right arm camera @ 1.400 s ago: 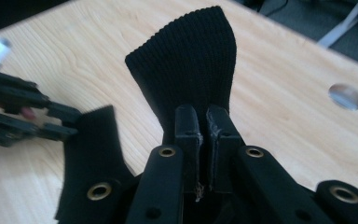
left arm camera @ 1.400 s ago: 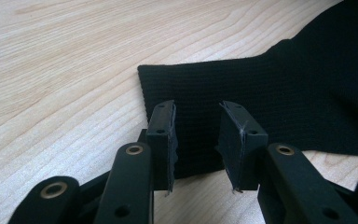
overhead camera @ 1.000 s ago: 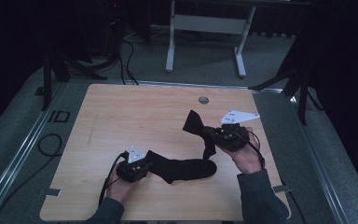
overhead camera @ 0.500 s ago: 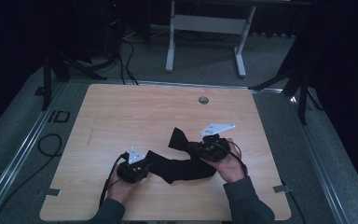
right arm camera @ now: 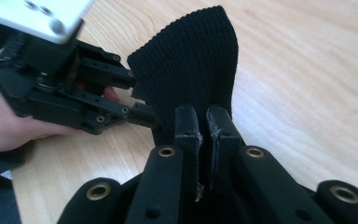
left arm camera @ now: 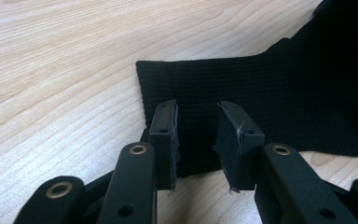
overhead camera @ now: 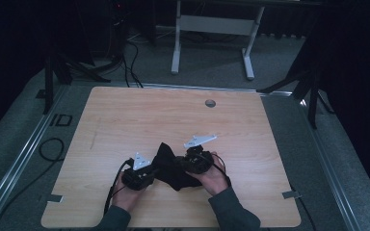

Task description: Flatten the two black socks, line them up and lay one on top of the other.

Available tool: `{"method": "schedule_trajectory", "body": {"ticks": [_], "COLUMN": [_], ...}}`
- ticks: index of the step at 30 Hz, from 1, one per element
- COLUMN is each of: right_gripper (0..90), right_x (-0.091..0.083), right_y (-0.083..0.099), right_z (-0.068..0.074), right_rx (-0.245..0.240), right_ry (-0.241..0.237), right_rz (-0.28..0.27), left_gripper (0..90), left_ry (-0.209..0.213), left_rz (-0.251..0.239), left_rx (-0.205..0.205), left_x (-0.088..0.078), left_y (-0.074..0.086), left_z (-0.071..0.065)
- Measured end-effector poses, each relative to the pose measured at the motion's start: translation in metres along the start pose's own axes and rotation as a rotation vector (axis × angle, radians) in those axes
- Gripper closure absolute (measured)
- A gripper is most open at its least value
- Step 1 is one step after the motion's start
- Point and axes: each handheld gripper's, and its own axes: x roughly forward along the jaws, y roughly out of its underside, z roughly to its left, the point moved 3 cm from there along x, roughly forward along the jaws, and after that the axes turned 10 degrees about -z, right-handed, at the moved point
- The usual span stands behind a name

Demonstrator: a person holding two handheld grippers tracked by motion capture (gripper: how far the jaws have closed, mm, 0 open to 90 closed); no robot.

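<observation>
A black knitted sock [overhead camera: 170,166] lies bunched on the wooden table [overhead camera: 139,115] between my two grippers. In the left gripper view the sock's cuff [left arm camera: 270,107] rests flat on the wood. My left gripper [left arm camera: 196,135] stands over its near edge with a gap between the pads, which do not press on the cloth. My right gripper [right arm camera: 204,121] is shut on the other end of the sock [right arm camera: 191,65], which sticks up past the jaws. It hovers right next to the left gripper [right arm camera: 142,98]. From above, the left gripper [overhead camera: 151,174] and right gripper [overhead camera: 177,162] sit close together.
A small round grommet [overhead camera: 210,103] is set in the tabletop near the far edge. A desk frame [overhead camera: 212,24] and cables stand on the floor beyond the table. Bare wood surrounds the grippers on all sides.
My right gripper has carried its end of the sock down and to the left, toward the left gripper, folding the sock over itself. The left gripper stayed where it was.
</observation>
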Motion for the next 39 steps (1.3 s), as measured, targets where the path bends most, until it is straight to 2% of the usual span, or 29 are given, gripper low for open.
{"method": "schedule_trajectory", "body": {"ticks": [3, 6, 10, 16, 25, 34, 39], "right_gripper": [84.5, 84.5, 84.3, 84.1, 83.5, 83.6, 83.6], "right_x": [0.011, 0.018, 0.025, 0.036, 0.054, 0.053, 0.058], "right_y": [0.009, 0.016, 0.022, 0.025, 0.033, 0.032, 0.035], "right_z": [-0.001, -0.003, -0.001, 0.003, 0.007, 0.008, 0.009], "right_rx": [0.020, 0.043, 0.036, 0.040, 0.065, 0.088, 0.081], "right_ry": [0.011, 0.018, 0.029, 0.028, 0.023, 0.047, 0.066], "right_rz": [0.017, 0.031, 0.056, 0.082, 0.134, 0.123, 0.139], "left_gripper": [69.5, 70.1, 73.1, 81.5, 83.5, 83.5, 84.9], "left_ry": [0.003, -0.002, -0.033, -0.063, -0.044, -0.039, -0.012], "left_rz": [0.001, -0.017, -0.053, -0.060, -0.056, -0.048, -0.055], "left_rx": [-0.008, -0.034, -0.070, -0.106, -0.100, -0.093, -0.070], "left_x": [-0.001, -0.007, -0.021, -0.029, -0.029, -0.028, -0.027], "left_y": [0.000, -0.003, -0.008, -0.007, -0.008, -0.007, -0.008], "left_z": [0.001, 0.005, 0.017, 0.029, 0.026, 0.025, 0.019]}}
